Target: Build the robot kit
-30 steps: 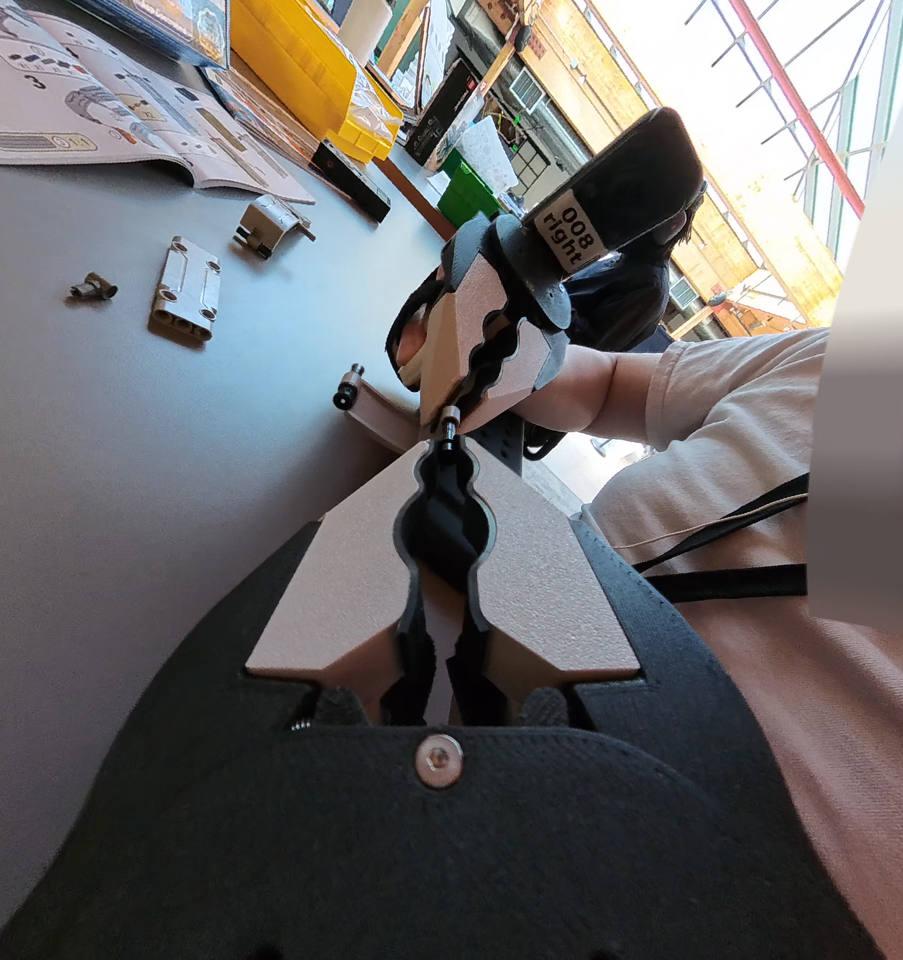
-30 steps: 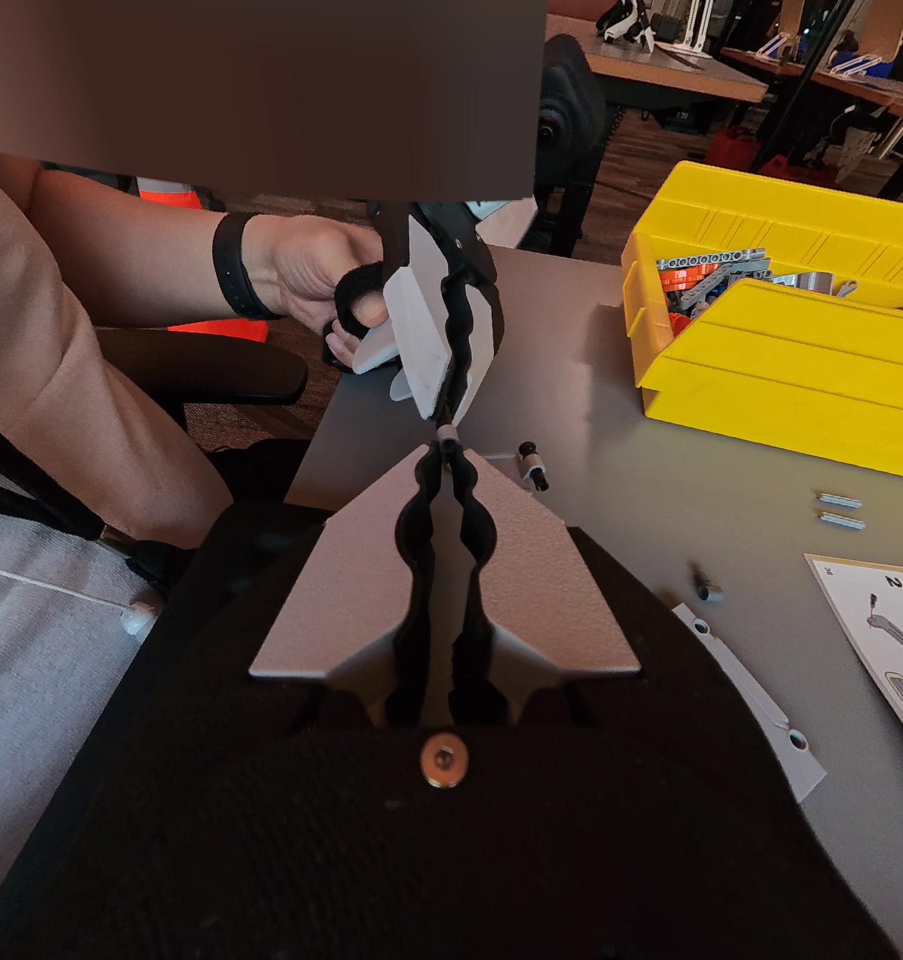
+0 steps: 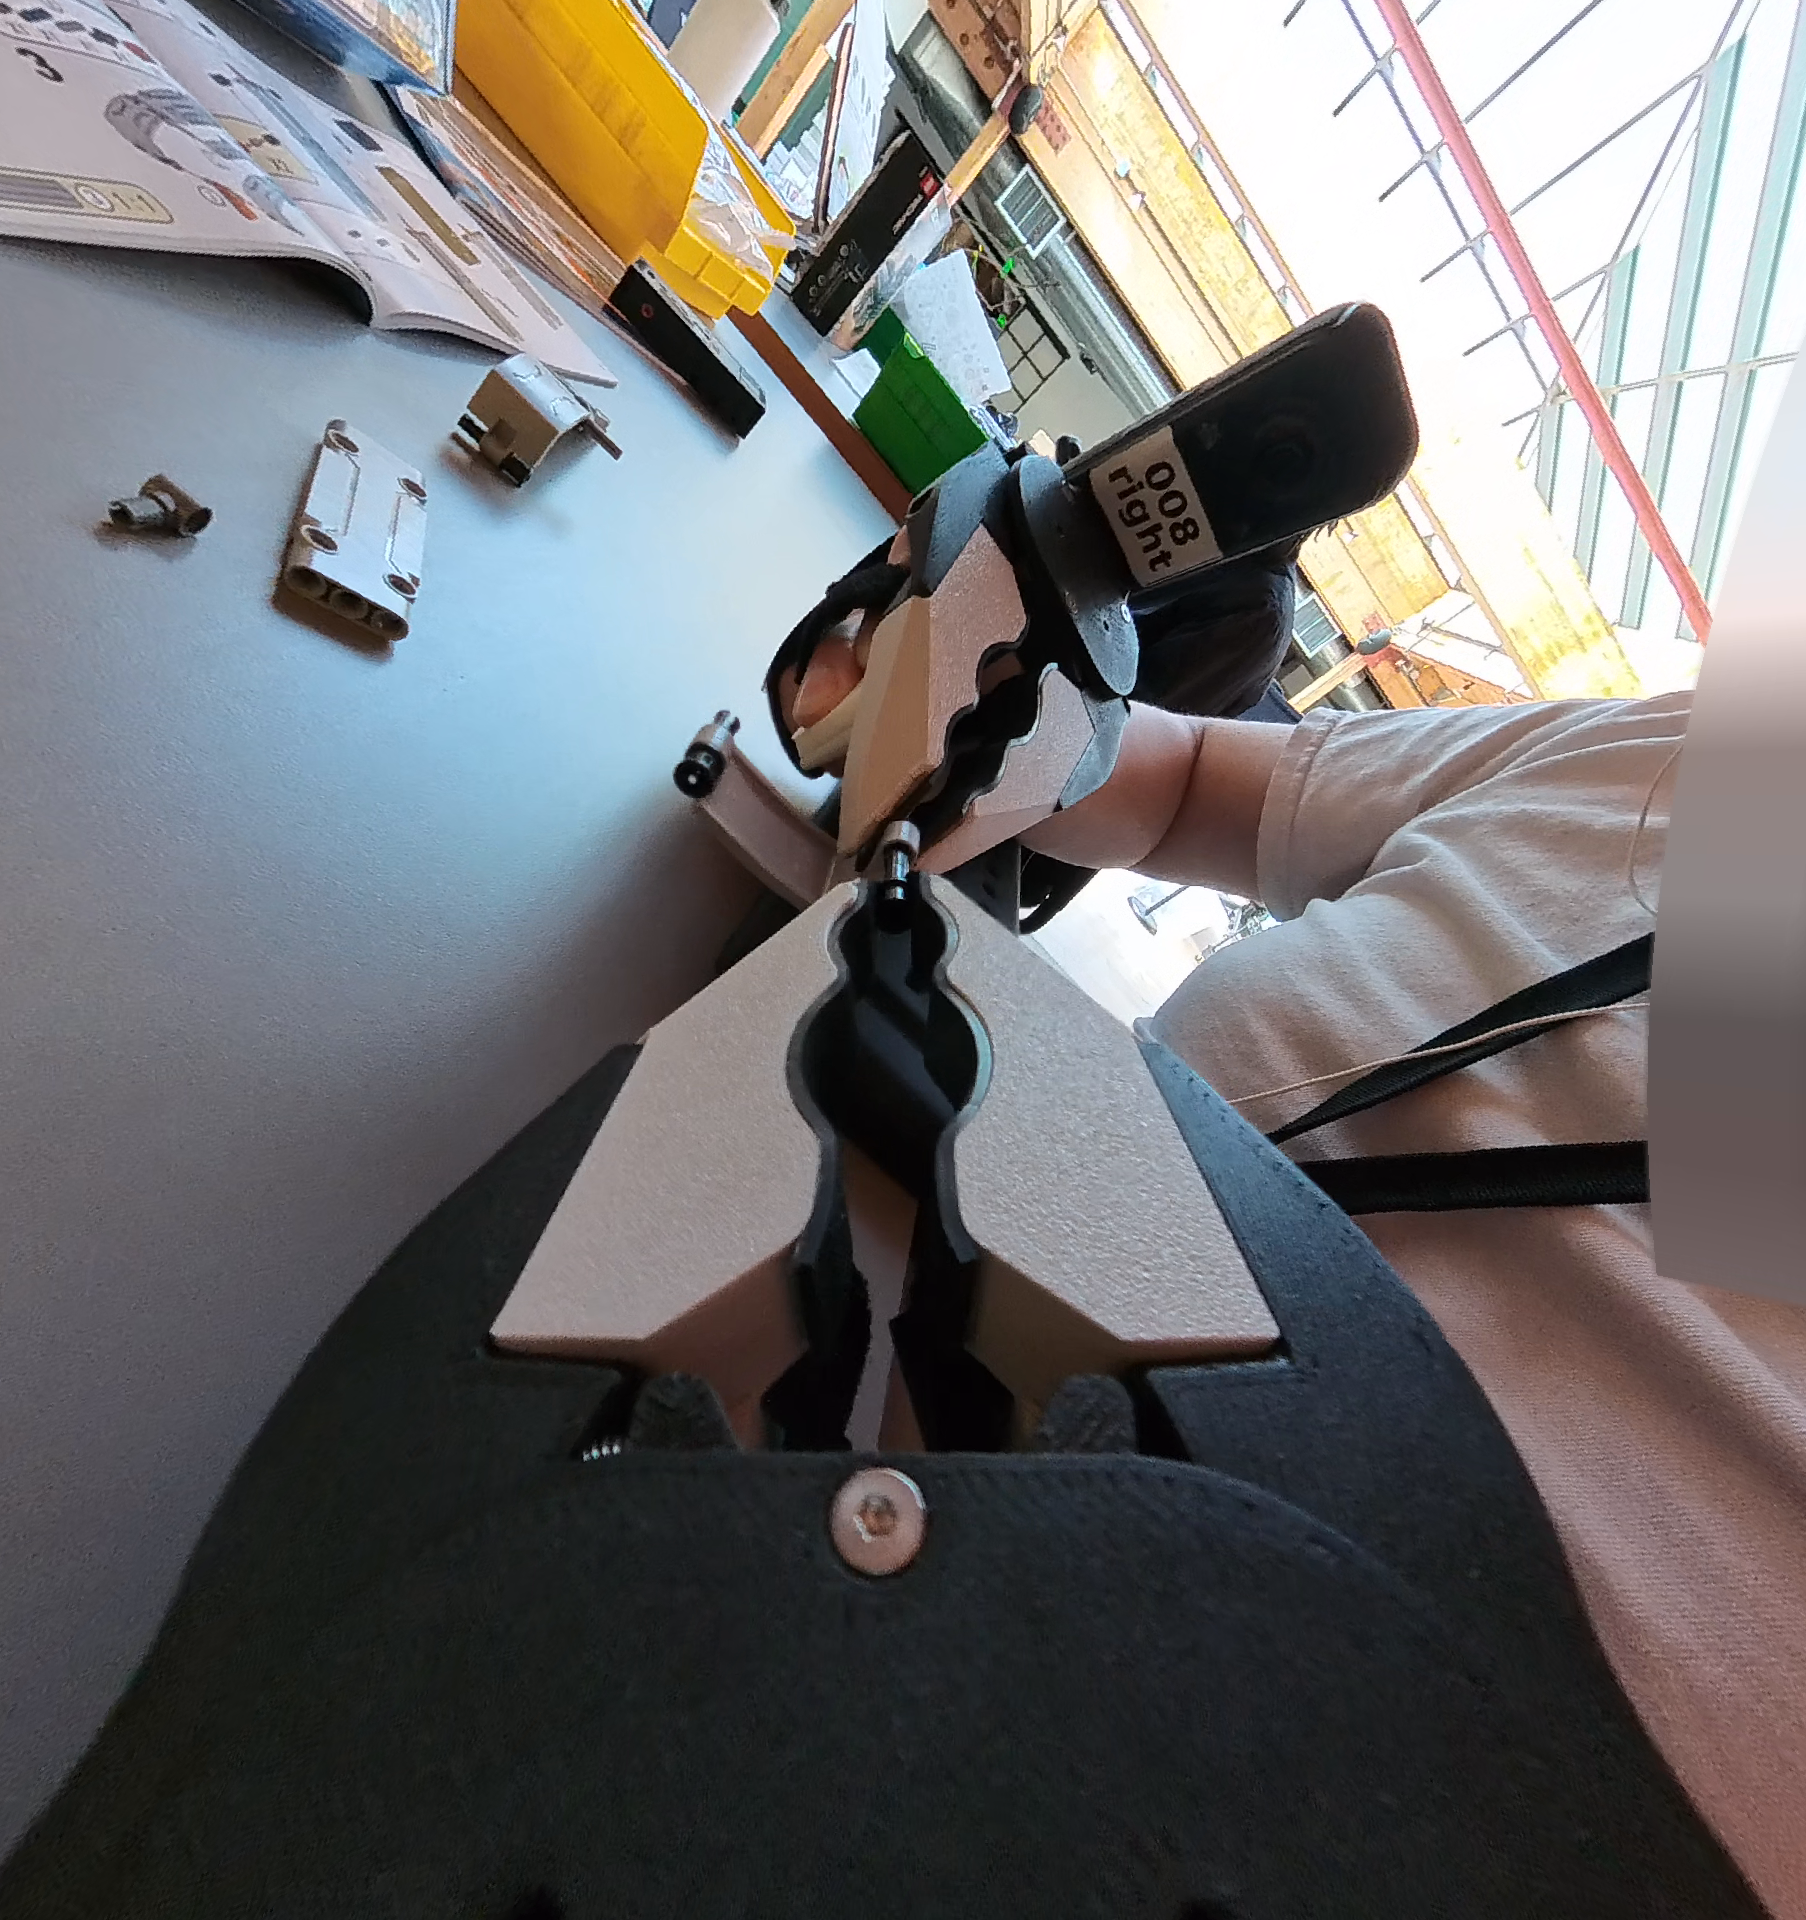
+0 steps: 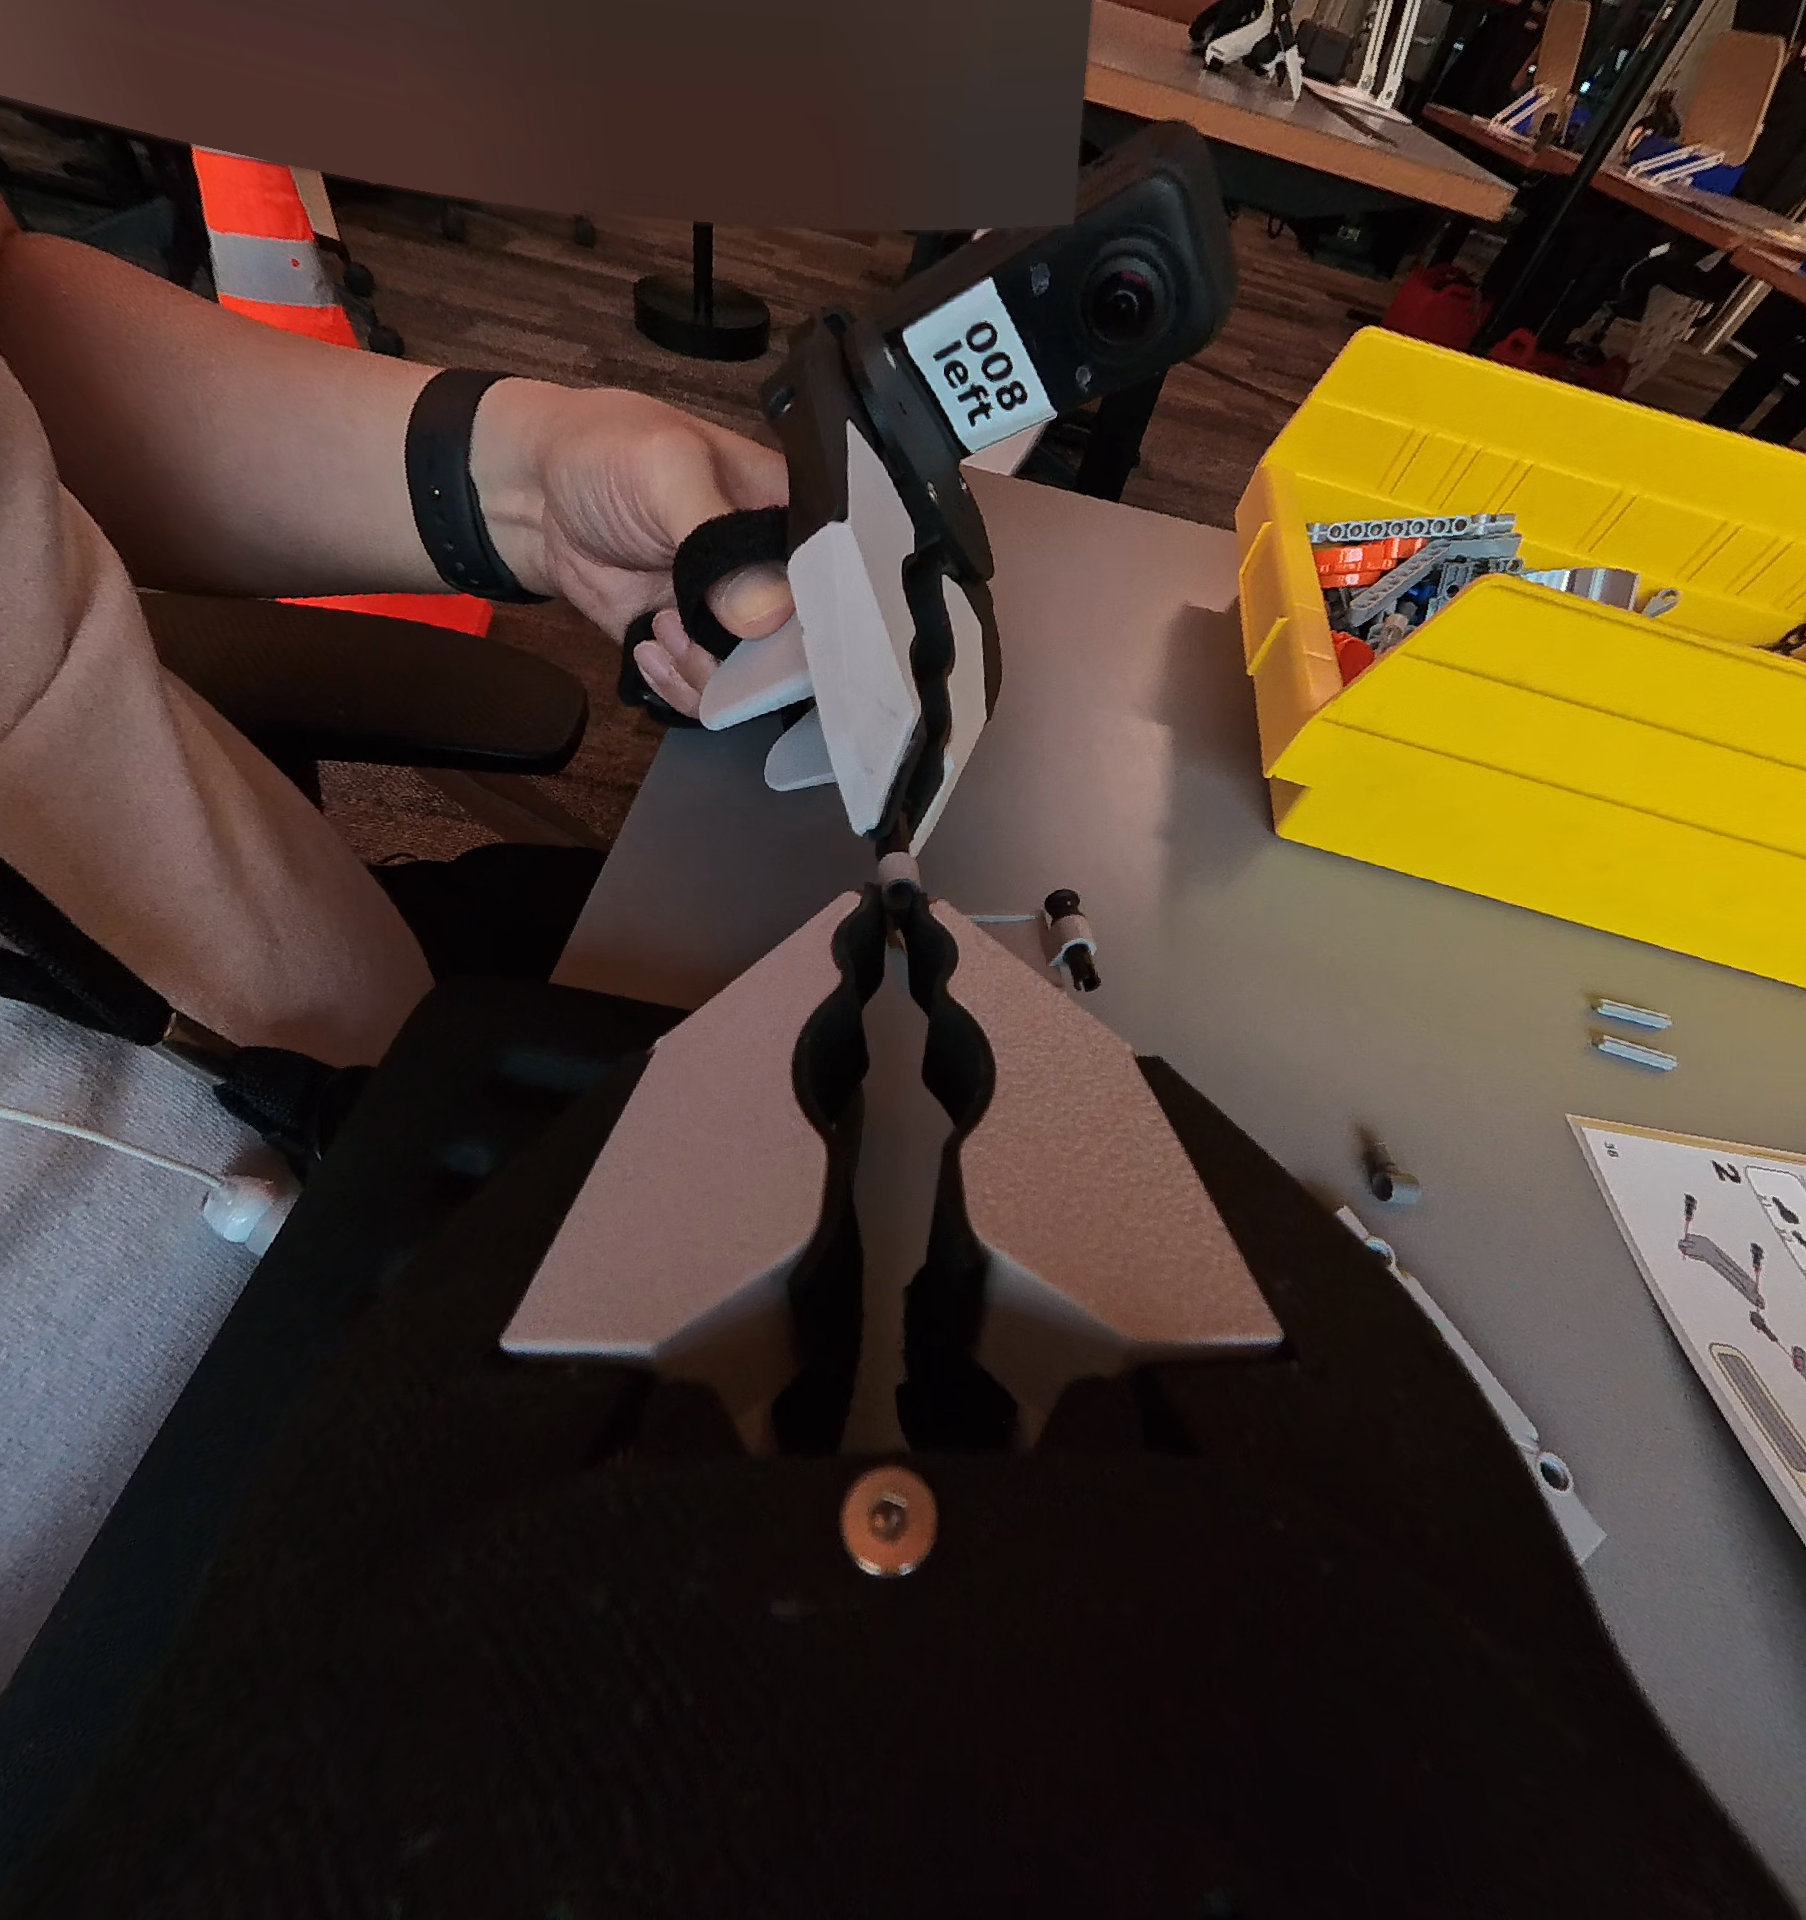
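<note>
Both grippers meet tip to tip above the grey table's [image 3: 255,935] near edge. My left gripper [image 3: 891,902] is shut on a small black pin [image 3: 893,878]. My right gripper [image 4: 895,912] is shut on a small grey bush [image 4: 897,869] that sits on that pin's far end. In the left wrist view the right gripper [image 3: 904,840] pinches the grey collar. In the right wrist view the left gripper [image 4: 901,826] points down at the bush. Whether pin and bush are fully pushed together is hidden by the fingertips.
A grey beam with a black pin [image 3: 738,795] lies just beyond the tips and shows in the right wrist view [image 4: 1070,935]. A grey panel [image 3: 353,540], small connectors [image 3: 156,509], two short axles [image 4: 1631,1034], an instruction booklet [image 4: 1761,1299] and yellow bins [image 4: 1553,707] of parts lie farther off. My two grippers' fingertips are within a few centimetres of each other.
Both grippers stay tip to tip on the small piece. The left gripper has tilted, so its camera now shows in the right wrist view.
</note>
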The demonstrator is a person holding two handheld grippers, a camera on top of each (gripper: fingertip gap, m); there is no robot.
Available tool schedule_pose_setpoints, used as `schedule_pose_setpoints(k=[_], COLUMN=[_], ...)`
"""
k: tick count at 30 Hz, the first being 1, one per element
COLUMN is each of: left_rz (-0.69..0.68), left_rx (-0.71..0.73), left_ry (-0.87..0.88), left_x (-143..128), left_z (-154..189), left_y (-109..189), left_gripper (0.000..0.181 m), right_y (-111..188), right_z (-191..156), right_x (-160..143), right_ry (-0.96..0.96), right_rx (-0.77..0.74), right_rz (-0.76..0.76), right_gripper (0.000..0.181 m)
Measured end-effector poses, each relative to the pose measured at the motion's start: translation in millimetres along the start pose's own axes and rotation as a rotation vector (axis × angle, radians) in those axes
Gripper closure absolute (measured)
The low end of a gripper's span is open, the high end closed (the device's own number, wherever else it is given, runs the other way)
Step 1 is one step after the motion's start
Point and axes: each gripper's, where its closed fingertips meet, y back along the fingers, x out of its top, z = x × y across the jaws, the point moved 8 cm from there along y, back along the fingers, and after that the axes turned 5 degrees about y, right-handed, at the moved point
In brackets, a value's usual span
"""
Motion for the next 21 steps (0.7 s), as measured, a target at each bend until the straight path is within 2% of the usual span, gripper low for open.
schedule_pose_setpoints(k=[21], left_rz=[0.023], left_rx=[-0.028], left_ry=[0.008], left_x=[0.7], left_z=[1.1], left_y=[1.4], left_gripper=[0.177], right_y=[-0.2], right_z=[-0.4], right_x=[2.2], right_ry=[0.032], right_rx=[-0.025], right_rz=[0.024], right_gripper=[0.180])
